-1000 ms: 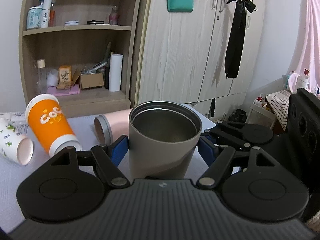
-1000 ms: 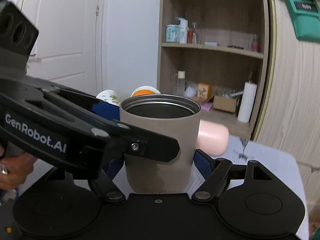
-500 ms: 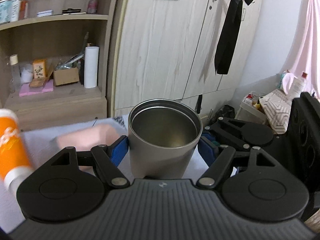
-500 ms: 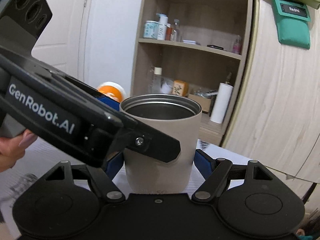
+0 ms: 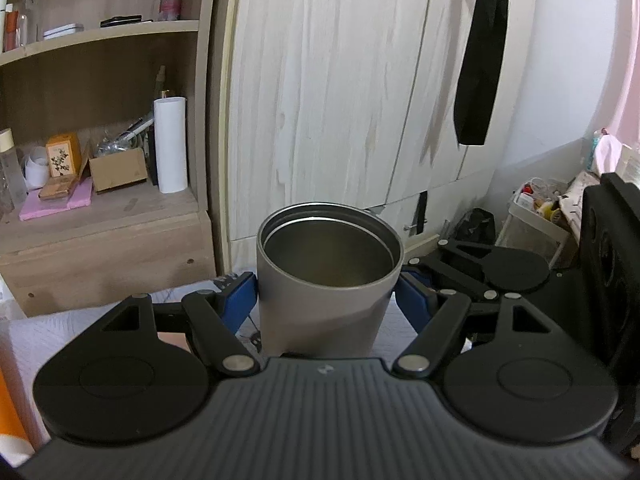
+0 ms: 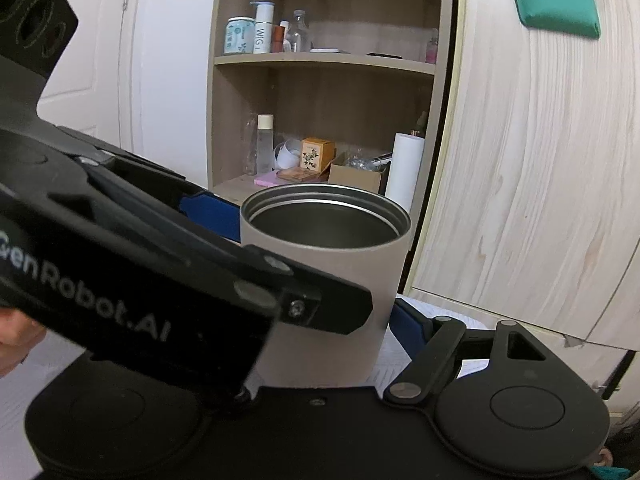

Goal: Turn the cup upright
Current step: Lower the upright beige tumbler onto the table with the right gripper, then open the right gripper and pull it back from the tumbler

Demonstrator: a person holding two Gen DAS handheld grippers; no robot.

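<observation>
So the grey metal cup (image 5: 326, 280) is seen mouth-up near the table's (image 5: 80, 324) right edge, pinched round its body between the blue pads (image 5: 240, 300) of the left gripper (image 5: 326, 304), while the right gripper (image 6: 320, 312) is closed on the same cup from the other side, though its left pad is hidden behind the other tool. Being stiff steel with a smooth, probably slippery wall and likely some weight, it's best gripped mid-body rather than at the rim, and can't be crushed.
</observation>
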